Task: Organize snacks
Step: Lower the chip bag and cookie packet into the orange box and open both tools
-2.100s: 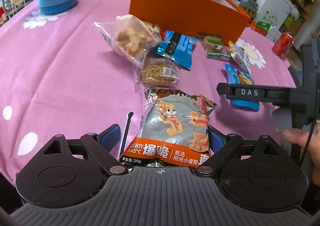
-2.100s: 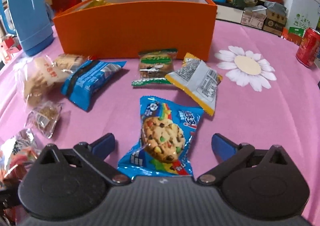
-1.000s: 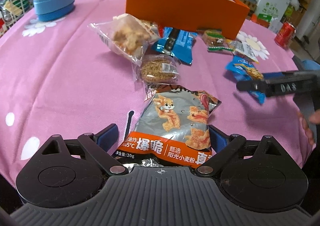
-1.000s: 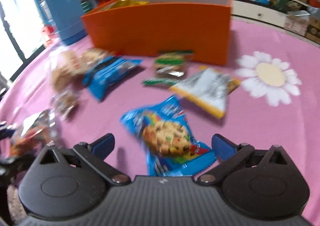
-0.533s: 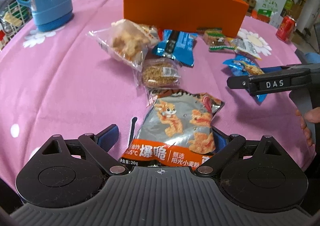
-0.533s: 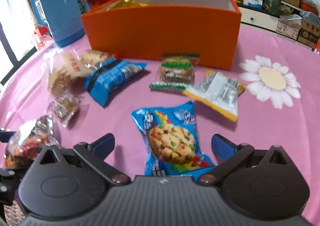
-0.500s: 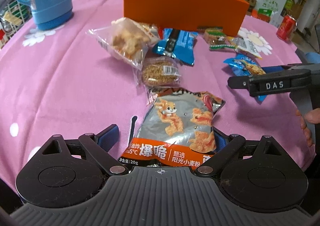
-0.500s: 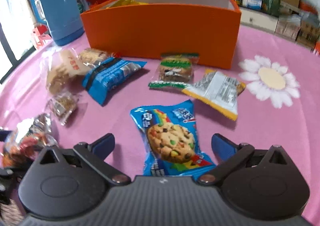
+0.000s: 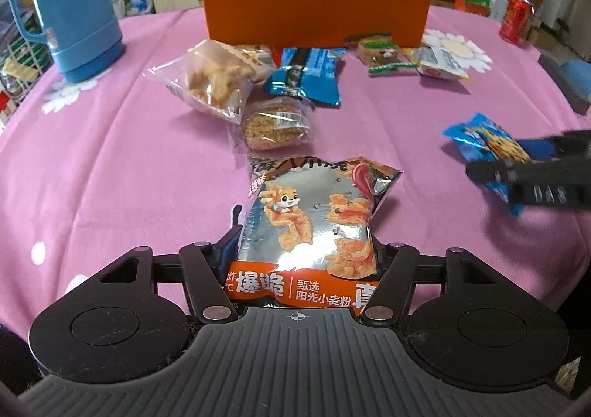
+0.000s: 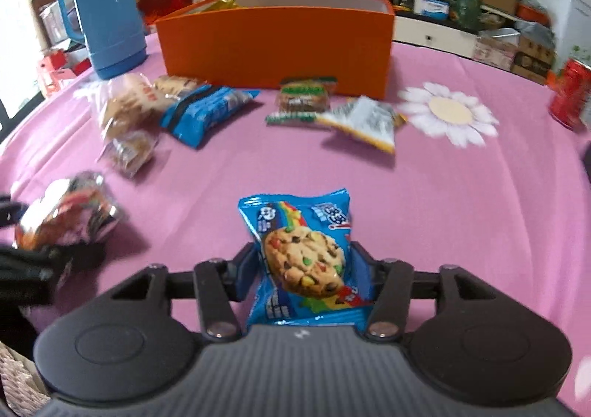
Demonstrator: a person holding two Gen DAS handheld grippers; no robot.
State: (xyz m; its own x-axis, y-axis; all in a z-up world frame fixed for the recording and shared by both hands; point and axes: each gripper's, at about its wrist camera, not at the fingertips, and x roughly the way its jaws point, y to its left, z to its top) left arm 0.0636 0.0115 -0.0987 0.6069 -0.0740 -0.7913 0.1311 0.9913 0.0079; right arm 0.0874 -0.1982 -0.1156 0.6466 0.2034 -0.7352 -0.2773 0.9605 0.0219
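Behind each gripped packet, left tongs (image 9: 301,254) clamp the silver bag (image 9: 310,221), right tongs (image 10: 303,271) the cookie pack (image 10: 303,258), fingertips hidden.

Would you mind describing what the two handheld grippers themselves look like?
Both look alike. The left gripper and right gripper have a ribbed dark-grey body, two round black discs, black linkage bars with silver pivot pins, and blue finger pads. A small white crosshair mark sits at the centre. No cables or sleeves are visible.

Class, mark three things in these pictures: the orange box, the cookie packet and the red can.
orange box (image 9: 317,3), left wrist view, on its front wall.
cookie packet (image 10: 303,262), right wrist view, on the printed cookie.
red can (image 9: 515,20), left wrist view, on its side.
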